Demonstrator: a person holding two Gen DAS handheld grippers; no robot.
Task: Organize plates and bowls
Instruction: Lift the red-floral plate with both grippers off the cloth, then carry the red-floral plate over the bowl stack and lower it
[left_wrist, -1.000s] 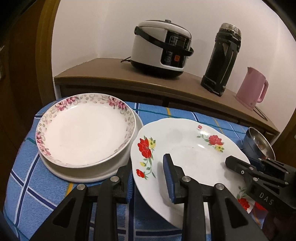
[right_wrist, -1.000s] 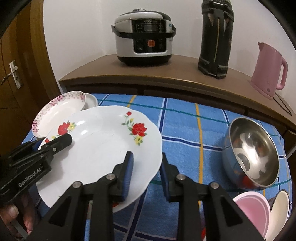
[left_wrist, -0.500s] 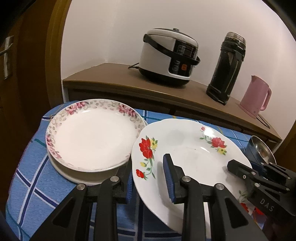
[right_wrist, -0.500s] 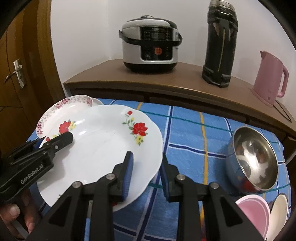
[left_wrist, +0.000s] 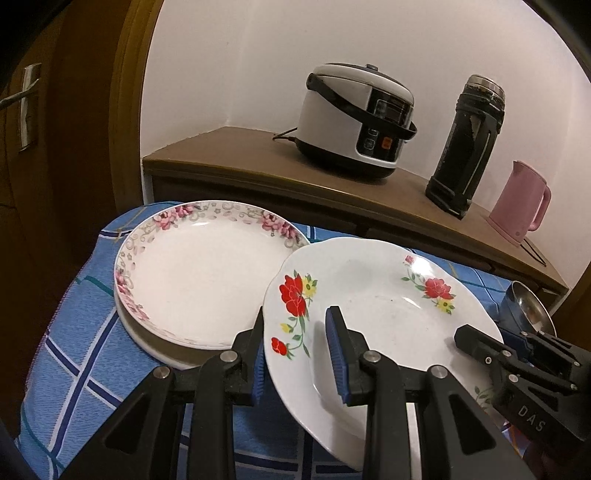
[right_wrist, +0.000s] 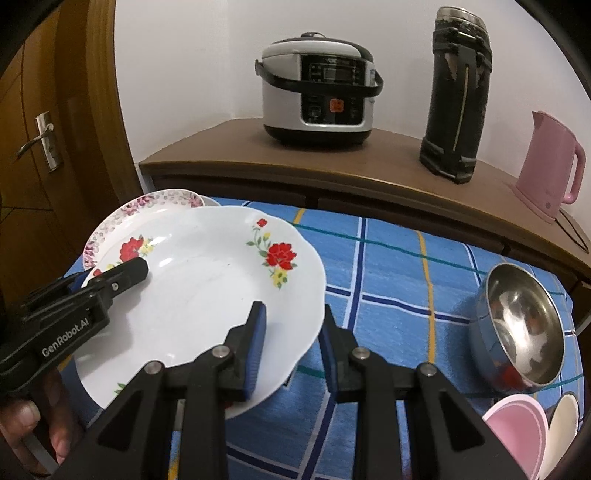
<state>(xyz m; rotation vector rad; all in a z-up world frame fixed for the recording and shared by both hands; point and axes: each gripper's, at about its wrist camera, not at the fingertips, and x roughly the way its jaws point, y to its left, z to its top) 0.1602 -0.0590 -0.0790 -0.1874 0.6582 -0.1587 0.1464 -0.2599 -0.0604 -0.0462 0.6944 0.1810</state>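
At centre frame, the red-flower plate (left_wrist: 373, 295) hangs tilted over the blue cloth (right_wrist: 399, 280), left gripper (left_wrist: 297, 350) and right gripper (right_wrist: 291, 343) each clamped on its rim. Upper left sits the pink-rimmed plate (left_wrist: 207, 273), stacked, just beside it.

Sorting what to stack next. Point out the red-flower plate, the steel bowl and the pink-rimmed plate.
red-flower plate (right_wrist: 207, 295), right wrist view, bare white centre.
steel bowl (right_wrist: 524, 332), right wrist view, shiny inside.
pink-rimmed plate (left_wrist: 207, 277), left wrist view, white centre.
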